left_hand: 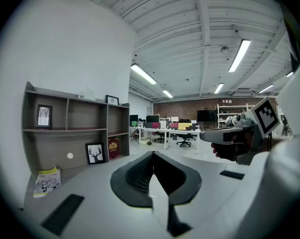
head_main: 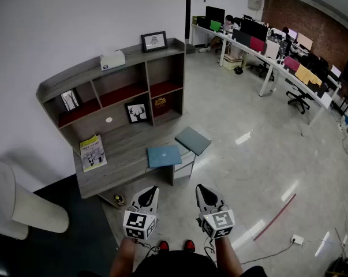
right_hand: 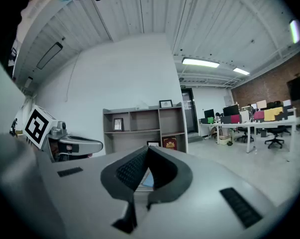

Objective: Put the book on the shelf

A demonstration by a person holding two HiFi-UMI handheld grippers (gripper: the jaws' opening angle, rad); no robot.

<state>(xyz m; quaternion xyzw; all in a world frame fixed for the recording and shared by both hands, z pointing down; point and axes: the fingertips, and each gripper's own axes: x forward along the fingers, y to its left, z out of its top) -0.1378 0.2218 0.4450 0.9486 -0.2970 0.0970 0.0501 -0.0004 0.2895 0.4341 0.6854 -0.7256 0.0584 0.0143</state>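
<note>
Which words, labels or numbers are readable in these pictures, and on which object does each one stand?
No text can be read anywhere.
Magazine: cover print too small.
Dark red picture: gold lettering blurred.
White box: label too small.
Marker cubes: square patterns only, no letters.

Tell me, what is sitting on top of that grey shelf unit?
A white box and a framed picture stand on the top board of the shelf unit. Anything behind the frame, against the wall, is hidden.
</note>
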